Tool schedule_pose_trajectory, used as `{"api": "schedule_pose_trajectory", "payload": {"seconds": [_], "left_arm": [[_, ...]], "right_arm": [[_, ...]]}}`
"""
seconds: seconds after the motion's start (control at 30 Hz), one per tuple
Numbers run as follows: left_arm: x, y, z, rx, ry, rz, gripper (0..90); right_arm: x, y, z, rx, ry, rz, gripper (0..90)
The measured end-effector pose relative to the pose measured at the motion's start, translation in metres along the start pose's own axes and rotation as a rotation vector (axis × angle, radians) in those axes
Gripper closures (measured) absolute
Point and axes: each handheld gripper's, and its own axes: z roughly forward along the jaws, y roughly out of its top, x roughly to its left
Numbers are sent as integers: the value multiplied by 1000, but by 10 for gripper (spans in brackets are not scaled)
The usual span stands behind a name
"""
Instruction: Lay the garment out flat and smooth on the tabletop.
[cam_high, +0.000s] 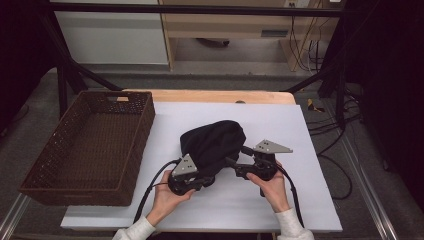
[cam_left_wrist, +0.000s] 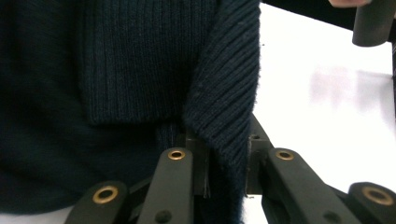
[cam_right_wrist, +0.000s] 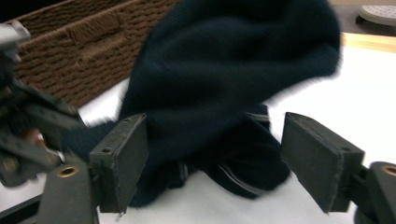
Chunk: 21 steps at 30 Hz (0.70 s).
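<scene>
While my left gripper (cam_high: 202, 181) has its jaws clamped on a ribbed fold of the dark knit garment (cam_high: 214, 143) bunched mid-table, my right gripper (cam_high: 234, 164) waits with jaws wide, the cloth between but unpinched, basket (cam_high: 131, 155) lying leftward.

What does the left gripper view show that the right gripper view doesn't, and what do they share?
Left gripper view: the left gripper shut on a ribbed edge of the dark navy knitted garment, with the knit's ribs sharp and close.

Right gripper view: the brown woven wicker basket behind the garment, and the right gripper with its pads apart either side of the cloth, not pressing it.

Both: the same garment lying on the white table sheet.
</scene>
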Motion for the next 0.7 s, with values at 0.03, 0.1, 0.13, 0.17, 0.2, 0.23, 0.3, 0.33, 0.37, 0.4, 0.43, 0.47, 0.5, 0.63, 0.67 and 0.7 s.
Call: {"api": "schedule_pose_trajectory", "payload": {"seconds": [0.03, 0.1, 0.13, 0.17, 0.2, 0.23, 0.3, 0.33, 0.37, 0.4, 0.43, 0.47, 0.5, 0.63, 0.67, 0.7], "left_arm": [[-1, 0, 2, 1, -3, -1, 774], [-4, -1, 5, 1, -9, 3, 772], [-5, -2, 6, 2, -7, 5, 772], [-5, -2, 7, 5, -12, 5, 772], [-6, -3, 7, 5, -13, 5, 771], [-6, -3, 8, 4, -12, 7, 770], [-6, -4, 8, 2, -15, 5, 767], [-6, -4, 8, 0, -16, 4, 762], [-6, -4, 8, -3, -16, 5, 762], [-5, -3, 7, -14, -22, 1, 749], [-5, -3, 7, -14, -22, 1, 736], [-5, -3, 6, -22, -26, -1, 716], [-4, -2, 5, -32, -32, -7, 716], [-1, 1, -4, -63, -57, -34, 459], [0, 2, -6, -64, -43, -31, 403], [1, 2, -10, -70, -35, -33, 397]], "right_arm": [[0, 0, 0, 0, 0, 0, 261], [2, 3, 4, -10, 2, 3, 293], [3, 4, 6, -12, 1, 10, 311], [3, 5, 8, -13, -1, 15, 340], [3, 5, 11, -10, -4, 16, 392], [3, 6, 13, -10, -17, 18, 453], [2, 6, 16, 6, -12, 26, 576], [0, 6, 17, 16, -22, 27, 708], [0, 6, 17, 16, -22, 27, 708], [-1, 5, 15, 29, -27, 28, 793], [-1, 5, 15, 29, -27, 28, 793], [-3, 6, 11, 41, -39, 21, 819], [-3, 6, 11, 41, -39, 21, 819], [-14, 11, -10, 14, -77, 42, 830], [-17, 11, -14, 9, -87, 46, 831], [-20, 12, -19, 6, -100, 46, 831]]}}
